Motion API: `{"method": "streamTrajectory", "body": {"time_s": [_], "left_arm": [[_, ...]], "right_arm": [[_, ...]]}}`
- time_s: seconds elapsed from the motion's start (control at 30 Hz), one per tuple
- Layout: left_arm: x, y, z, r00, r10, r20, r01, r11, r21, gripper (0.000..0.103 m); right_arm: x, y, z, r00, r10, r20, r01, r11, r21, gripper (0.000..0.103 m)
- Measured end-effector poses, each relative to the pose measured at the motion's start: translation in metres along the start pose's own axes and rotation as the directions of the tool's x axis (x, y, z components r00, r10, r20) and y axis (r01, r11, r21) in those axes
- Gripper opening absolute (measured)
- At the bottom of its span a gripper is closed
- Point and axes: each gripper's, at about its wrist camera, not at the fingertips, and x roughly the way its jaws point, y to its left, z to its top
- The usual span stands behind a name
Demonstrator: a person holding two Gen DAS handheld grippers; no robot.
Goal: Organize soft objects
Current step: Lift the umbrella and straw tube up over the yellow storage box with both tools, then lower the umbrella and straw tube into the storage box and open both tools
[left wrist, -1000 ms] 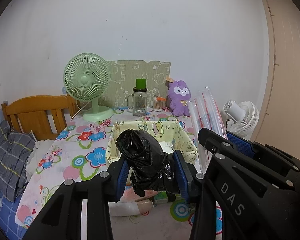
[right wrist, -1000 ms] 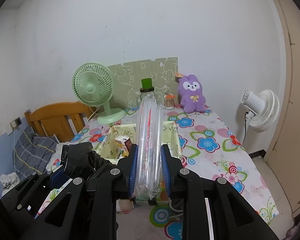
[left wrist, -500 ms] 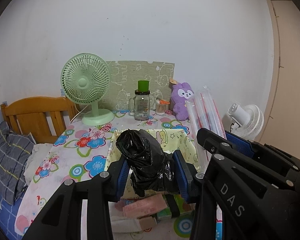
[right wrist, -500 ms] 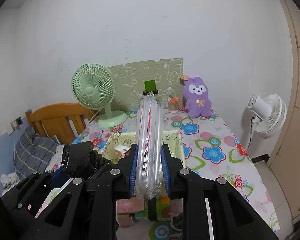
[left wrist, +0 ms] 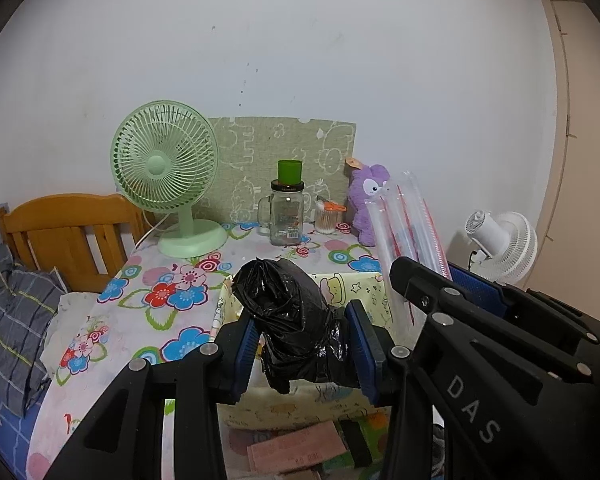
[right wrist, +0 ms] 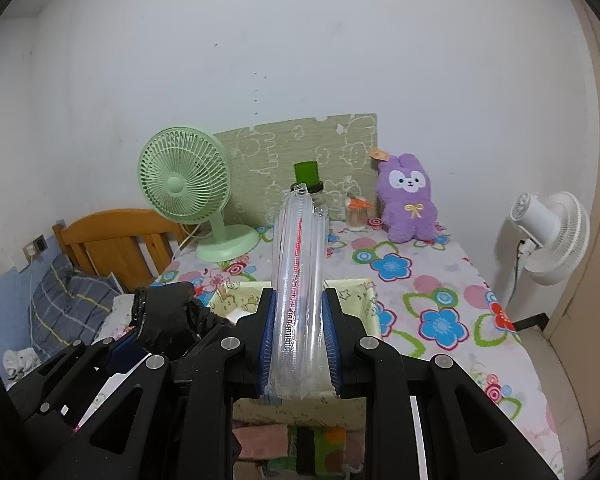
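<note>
Floral tablecloth [left wrist: 168, 300] under a green fan [left wrist: 164, 168], against white wall [left wrist: 300, 40].

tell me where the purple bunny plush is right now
The purple bunny plush sits at the table's far right end against the wall, beside the small toothpick jar and right of the patterned green board.

The bin [left wrist: 342, 288] is mostly hidden behind the black bag [left wrist: 288, 312] and the gripper fingers; its inside cannot be seen. The near packets [left wrist: 296, 450] under it are cut off by the bottom edge, their print too blurred to read. From the right wrist, the cup sleeve [right wrist: 298, 292] covers most of the jar [right wrist: 314, 194]. The jar label is unreadable.
</note>
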Motion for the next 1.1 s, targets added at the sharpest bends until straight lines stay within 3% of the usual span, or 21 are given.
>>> {"method": "streamTrajectory", "body": {"time_s": [0.37,0.8,1.1], "left_arm": [[0.038,0.009,0.005,0.999,0.014,-0.046,-0.014,1.0,-0.004,0.043],[0.079,0.016,-0.008,0.988,0.018,-0.153,-0.017,1.0,0.009,0.047],[0.092,0.021,-0.021,0.968,0.091,-0.233,-0.081,0.995,0.052,0.074]], "right_arm": [[0.034,-0.003,0.004,0.999,0.027,-0.046,-0.027,1.0,-0.001,0.026],[0.075,-0.009,-0.009,0.988,0.034,-0.152,-0.033,0.999,0.007,0.026],[0.097,-0.008,-0.027,0.971,0.048,-0.232,-0.046,0.999,0.013,0.026]]}}
